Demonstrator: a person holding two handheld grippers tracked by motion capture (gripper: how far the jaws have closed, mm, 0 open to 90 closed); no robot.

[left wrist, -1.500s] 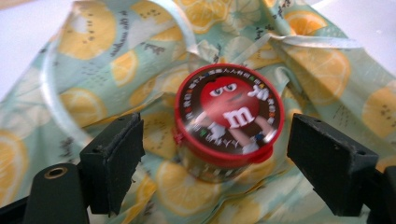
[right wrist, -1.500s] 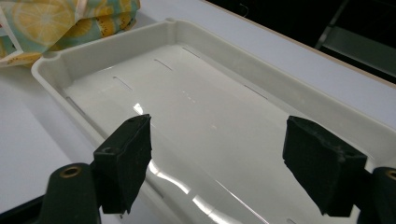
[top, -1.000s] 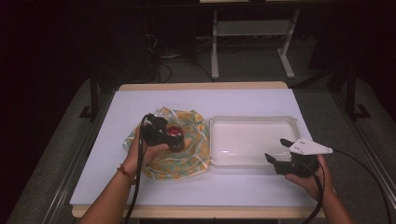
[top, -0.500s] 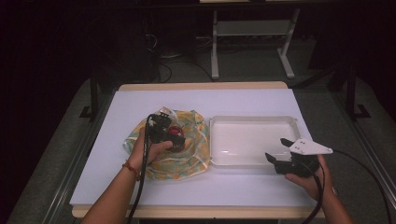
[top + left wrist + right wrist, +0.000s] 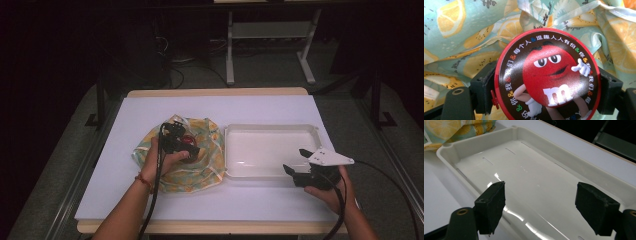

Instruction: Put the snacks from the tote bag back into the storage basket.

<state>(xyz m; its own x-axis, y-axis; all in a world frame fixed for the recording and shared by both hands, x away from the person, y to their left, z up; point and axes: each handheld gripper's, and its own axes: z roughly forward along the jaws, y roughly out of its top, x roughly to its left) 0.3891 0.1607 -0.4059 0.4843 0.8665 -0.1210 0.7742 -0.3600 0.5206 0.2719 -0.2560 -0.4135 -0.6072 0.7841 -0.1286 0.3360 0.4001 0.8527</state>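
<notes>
Two jaws of my left gripper (image 5: 544,100) pinch the round M&M's tin (image 5: 547,75) at centre frame by its edges; its smooth rim could slip onto the lemon-print cloth (image 5: 461,37).

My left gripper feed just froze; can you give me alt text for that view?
A round red-rimmed candy tin with a red cartoon candy character sits clamped between the left gripper and its two black jaws. Behind it lies crumpled lemon-print cloth.

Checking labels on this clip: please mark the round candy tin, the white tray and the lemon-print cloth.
candy tin (image 5: 554,75), left gripper view, lid centre.
white tray (image 5: 272,128), high view, far rim.
lemon-print cloth (image 5: 207,172), high view, near-right fold.
</notes>
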